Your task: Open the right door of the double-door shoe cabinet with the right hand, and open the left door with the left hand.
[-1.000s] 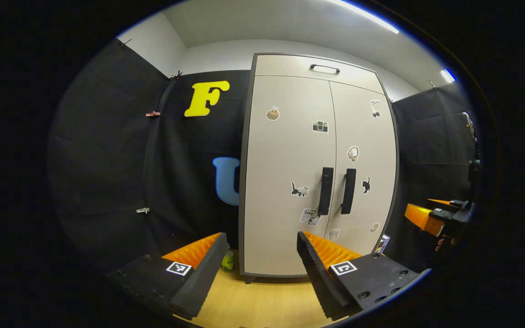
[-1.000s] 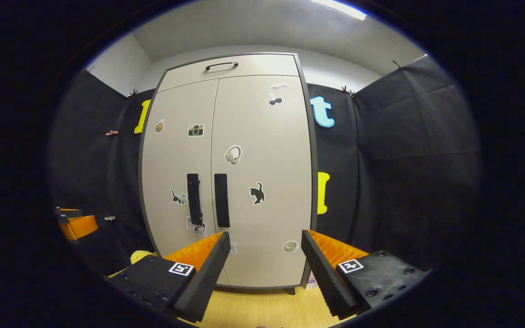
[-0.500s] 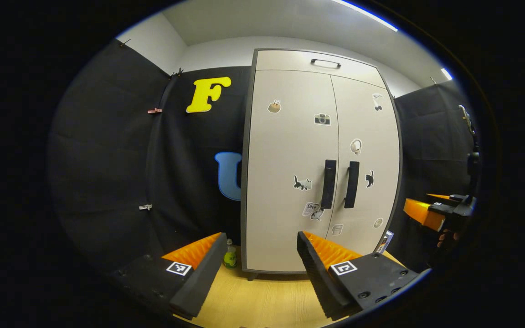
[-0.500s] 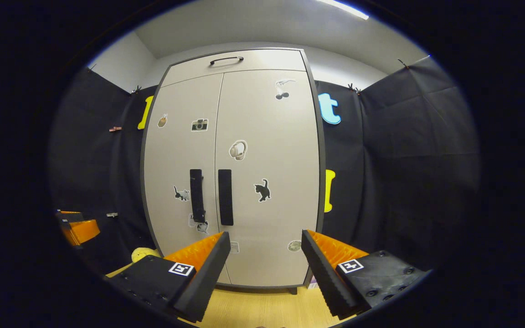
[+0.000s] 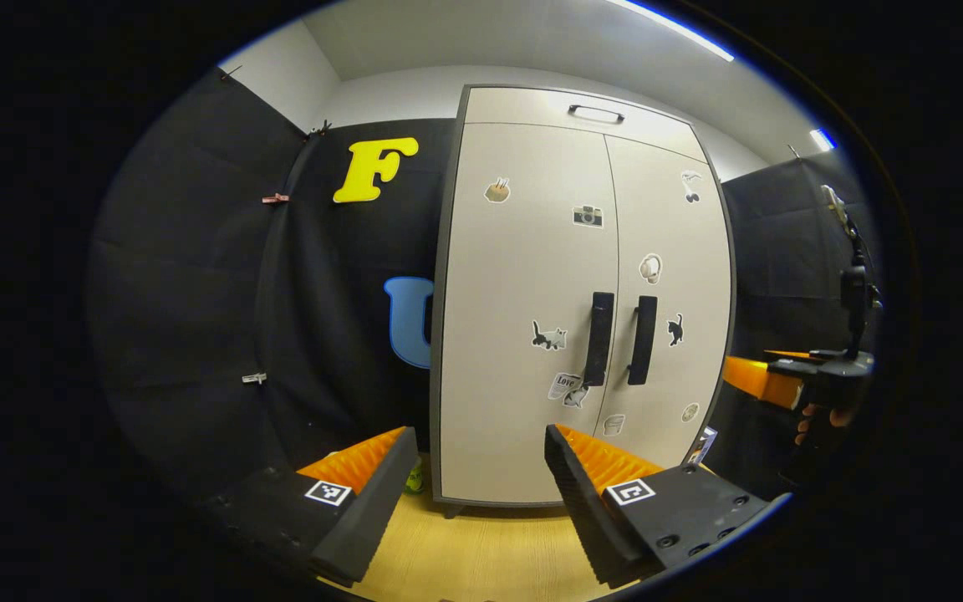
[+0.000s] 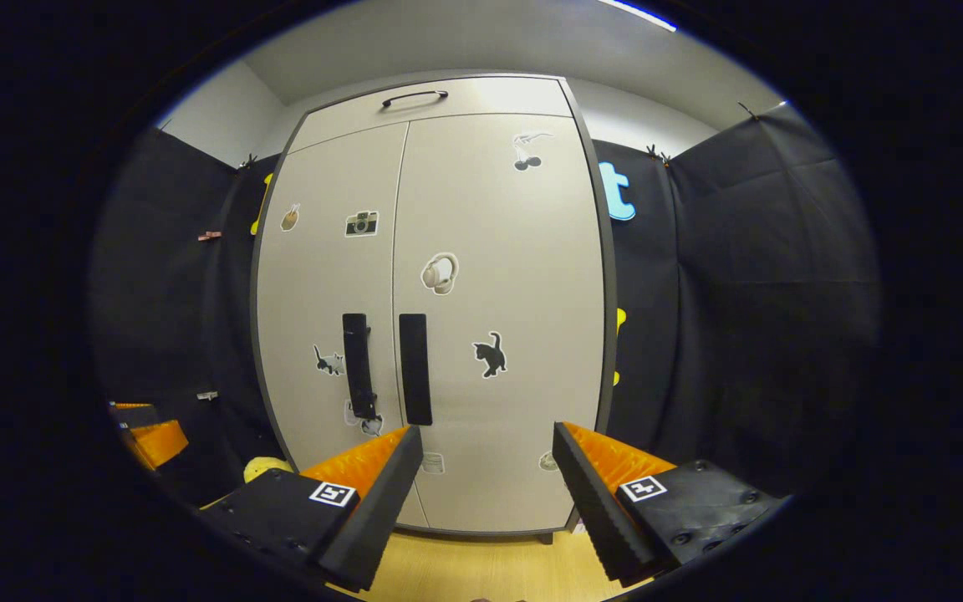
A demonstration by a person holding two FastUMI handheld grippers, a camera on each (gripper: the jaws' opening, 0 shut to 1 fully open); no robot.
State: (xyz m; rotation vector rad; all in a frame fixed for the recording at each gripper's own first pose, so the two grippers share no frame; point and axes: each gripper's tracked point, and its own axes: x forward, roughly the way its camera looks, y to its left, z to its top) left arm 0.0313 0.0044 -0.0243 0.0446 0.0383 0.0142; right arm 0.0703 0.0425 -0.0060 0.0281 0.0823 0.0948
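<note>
Left tool (image 5: 475,472) has its fingers spread apart and holds nothing; it hangs well short of the shoe cabinet (image 5: 523,418), low and in front of the left door (image 5: 523,276). Both doors are closed, so neither step is done yet.

Take the left door by the left handle (image 5: 599,338), a dark vertical bar just left of the cabinet's centre seam. Expect a rigid, hinged panel: light to swing, but it will only move along its arc, so pull outward and let the tool follow round. The bar looks smooth; close both fingers squarely across its middle to avoid slipping.

Right tool (image 6: 488,475) is likewise spread and empty, in front of the right door (image 6: 498,276). Take that door by the right handle (image 6: 415,369), just right of the seam. The handles stand close together; keep each tool to its own bar.
</note>
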